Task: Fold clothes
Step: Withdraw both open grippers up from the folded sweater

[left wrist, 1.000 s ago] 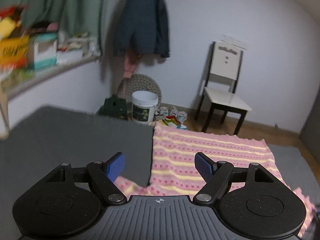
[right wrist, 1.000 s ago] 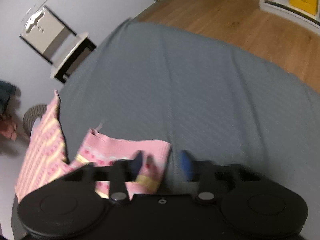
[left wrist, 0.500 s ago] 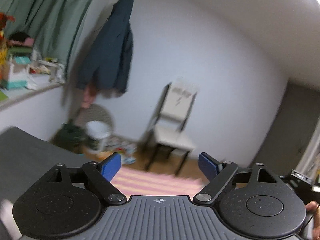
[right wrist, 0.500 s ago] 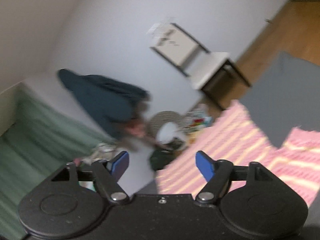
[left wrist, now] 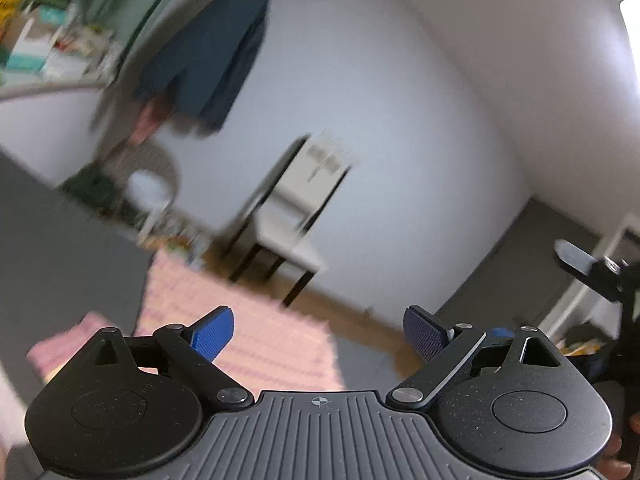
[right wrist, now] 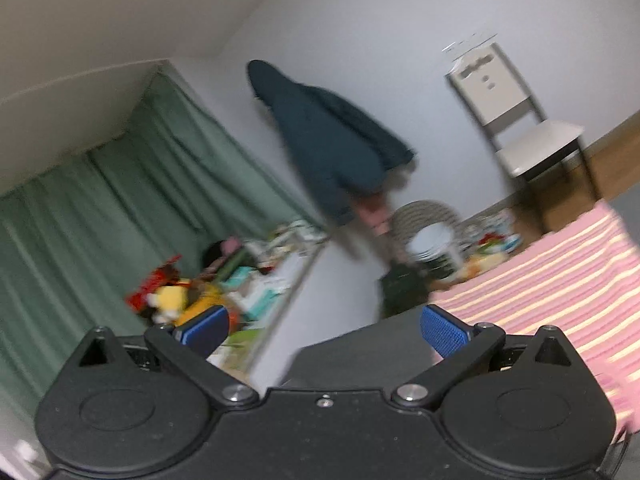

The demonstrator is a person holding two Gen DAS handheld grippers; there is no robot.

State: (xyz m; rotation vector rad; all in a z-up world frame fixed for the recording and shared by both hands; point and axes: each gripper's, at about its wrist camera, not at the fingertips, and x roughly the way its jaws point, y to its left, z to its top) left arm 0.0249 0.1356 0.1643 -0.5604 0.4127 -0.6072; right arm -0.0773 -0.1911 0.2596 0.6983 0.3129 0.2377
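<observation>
Left wrist: left gripper (left wrist: 319, 334) spread, empty; striped pink garment (left wrist: 244, 332) on grey bed (left wrist: 60, 256); right gripper (right wrist: 323, 330) likewise spread.

Dim indoor light, heavy motion blur bg, fisheye warp at edges, glare top-right.

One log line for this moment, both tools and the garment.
left tool: open, empty | right tool: open, empty | pink striped garment: flat on grey surface, ungripped

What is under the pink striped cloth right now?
The pink striped cloth lies on a grey surface, which shows bare beside it. Whatever else might sit beneath the cloth is covered and cannot be seen.
</observation>
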